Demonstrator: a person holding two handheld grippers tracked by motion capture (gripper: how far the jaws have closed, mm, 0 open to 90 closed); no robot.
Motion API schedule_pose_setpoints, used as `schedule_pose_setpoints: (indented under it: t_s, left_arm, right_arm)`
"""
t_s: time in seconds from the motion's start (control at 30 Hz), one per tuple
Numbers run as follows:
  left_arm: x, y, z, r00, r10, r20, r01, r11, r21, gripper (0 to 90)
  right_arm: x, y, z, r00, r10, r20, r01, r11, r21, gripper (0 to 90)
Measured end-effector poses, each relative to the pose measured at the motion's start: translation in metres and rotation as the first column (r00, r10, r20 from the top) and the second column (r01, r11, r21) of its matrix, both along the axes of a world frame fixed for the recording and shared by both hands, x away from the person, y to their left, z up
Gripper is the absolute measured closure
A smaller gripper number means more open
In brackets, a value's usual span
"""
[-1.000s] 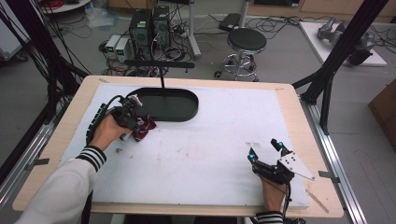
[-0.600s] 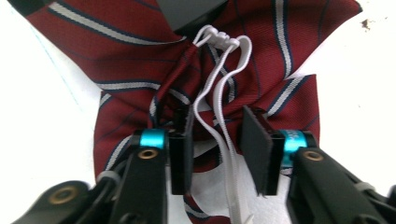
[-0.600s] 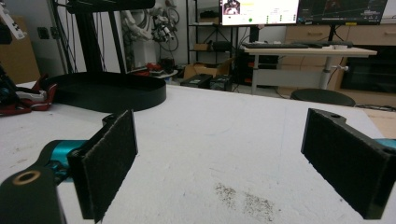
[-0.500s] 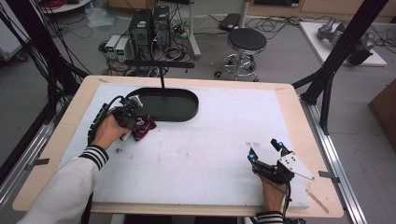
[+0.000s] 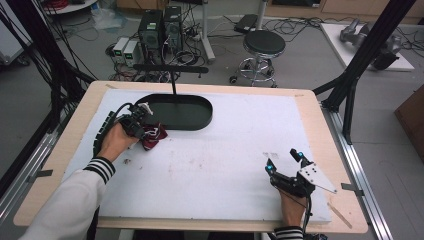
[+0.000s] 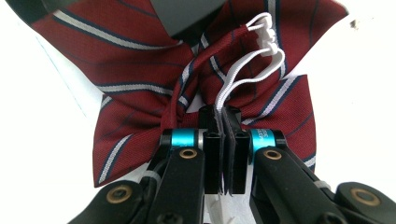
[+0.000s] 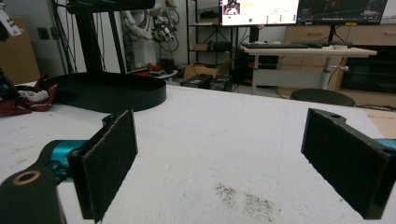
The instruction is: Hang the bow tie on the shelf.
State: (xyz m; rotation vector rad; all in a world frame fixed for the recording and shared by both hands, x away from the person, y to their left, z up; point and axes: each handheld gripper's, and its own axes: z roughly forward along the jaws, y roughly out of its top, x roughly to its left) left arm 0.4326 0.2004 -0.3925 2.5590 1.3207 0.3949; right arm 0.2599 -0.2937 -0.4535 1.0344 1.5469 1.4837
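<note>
A dark red bow tie (image 6: 135,102) with white and navy stripes lies on the white table cover (image 5: 225,155), just in front of the black tray (image 5: 202,120). My left gripper (image 6: 223,116) has just been closing and is shut at the tie's middle, pinching the fabric and the white elastic strap (image 6: 243,70). In the high view the left gripper (image 5: 144,129) rests over the bow tie (image 5: 155,136) at the left. My right gripper (image 5: 282,159) sits near the front right, open, and nothing lies between the two pads of the right gripper (image 7: 224,154).
The oval black tray (image 7: 116,95) carries a thin upright post with a crossbar (image 5: 170,69). The bow tie (image 7: 28,100) shows far left in the right gripper view. Wooden table edges (image 5: 320,115) frame the white cover. A stool (image 5: 264,44) stands beyond the table.
Both hands keep their places. The left gripper's jaws look drawn closer together over the bow tie than before.
</note>
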Motion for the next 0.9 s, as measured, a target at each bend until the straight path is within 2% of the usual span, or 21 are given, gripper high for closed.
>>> schedule_pose_setpoints:
  t_s: [0.1,0.27,0.37,0.53,0.6,0.8,0.9]
  left_arm:
    - [-0.003,0.005,0.004,0.9993,-0.007,0.036,0.008,0.999,-0.045,87.5]
    - [-0.006,0.014,0.01,0.998,0.005,0.063,0.001,0.9945,-0.105,87.4]
    - [-0.008,0.019,0.017,0.9968,0.002,0.08,0.01,0.9881,-0.154,87.3]
    - [-0.01,0.024,0.026,0.9948,0.002,0.102,0.016,0.9838,-0.178,87.2]
    - [-0.01,0.026,0.028,0.994,0.008,0.109,0.014,0.9795,-0.201,87.2]
    - [-0.012,0.032,0.039,0.9867,0.02,0.162,0.02,0.9703,-0.241,87.2]
    - [-0.014,0.034,0.049,0.9758,0.033,0.216,0.028,0.9615,-0.273,87.2]
  right_arm:
    - [0.0,0.0,0.0,1.0,0.001,0.0,-0.001,1.0,-0.001,9.7]
    - [0.0,0.0,0.0,1.0,-0.001,-0.001,0.001,1.0,0.002,9.6]
    - [0.0,0.0,0.0,1.0,-0.002,-0.002,0.002,1.0,0.001,9.6]
    - [0.0,0.0,0.0,1.0,-0.002,-0.001,0.002,1.0,0.001,9.7]
    - [-0.001,0.001,0.0,1.0,-0.001,-0.008,0.001,1.0,0.006,9.7]
    - [-0.001,0.001,0.0,1.0,-0.001,-0.008,0.002,1.0,0.005,9.7]
    - [-0.001,0.001,0.0,1.0,-0.001,-0.008,0.002,1.0,0.005,9.7]
